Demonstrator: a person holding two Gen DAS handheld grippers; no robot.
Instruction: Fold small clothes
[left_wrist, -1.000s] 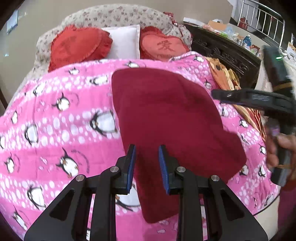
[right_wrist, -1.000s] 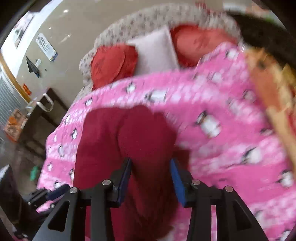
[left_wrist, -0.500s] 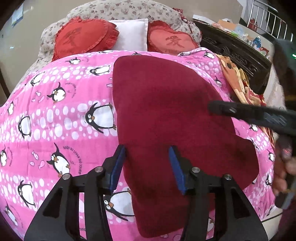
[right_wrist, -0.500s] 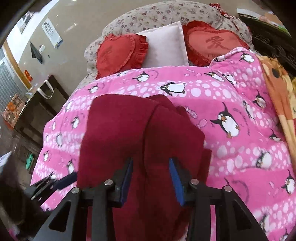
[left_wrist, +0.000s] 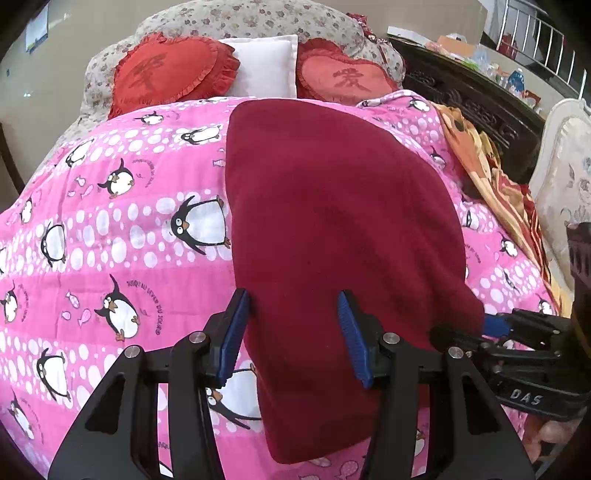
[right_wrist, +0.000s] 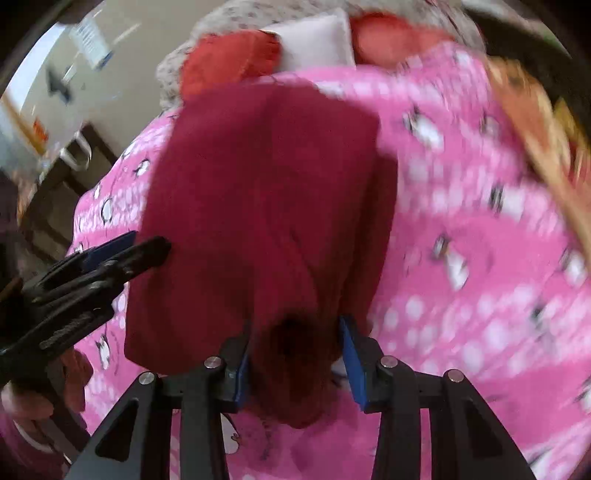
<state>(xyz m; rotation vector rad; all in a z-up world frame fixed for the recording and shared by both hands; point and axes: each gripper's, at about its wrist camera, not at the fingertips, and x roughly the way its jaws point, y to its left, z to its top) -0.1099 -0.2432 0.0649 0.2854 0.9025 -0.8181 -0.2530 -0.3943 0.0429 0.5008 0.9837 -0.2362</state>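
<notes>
Dark red fleece makes up the single small garment (left_wrist: 332, 229), which lies flat and lengthwise on the bed, folded into a long shape with a straight left edge and a rounded right edge. Its near end reaches almost to the foot of the bed.

Two claws work at that near end. The left claw (left_wrist: 293, 334) hovers over the garment's near left part with its blue pads standing apart; the cloth lies between them, but the pads do not press on it. The right claw (right_wrist: 295, 363) has its blue pads closed against a bunched, tube-like fold of the same red cloth at the near right corner; this view is blurred. A bare hand (right_wrist: 33, 402) holds the handle of the left claw at the edge of the right camera's view.

One pink quilt (left_wrist: 110, 258) covers the bed, printed with penguins and white dots, and shows wide bare room to the left of the garment and a narrower strip to its right. An orange patterned blanket (left_wrist: 480, 162) runs along the quilt's right edge. At the head of the bed stand three cushions: two red heart-shaped ones with frilled rims (left_wrist: 166, 74) (left_wrist: 343, 79) and one plain white square one (left_wrist: 266, 66) between them, all against a flowered headboard (left_wrist: 258, 18). Dark carved wooden furniture (left_wrist: 480, 107) stands to the right.
</notes>
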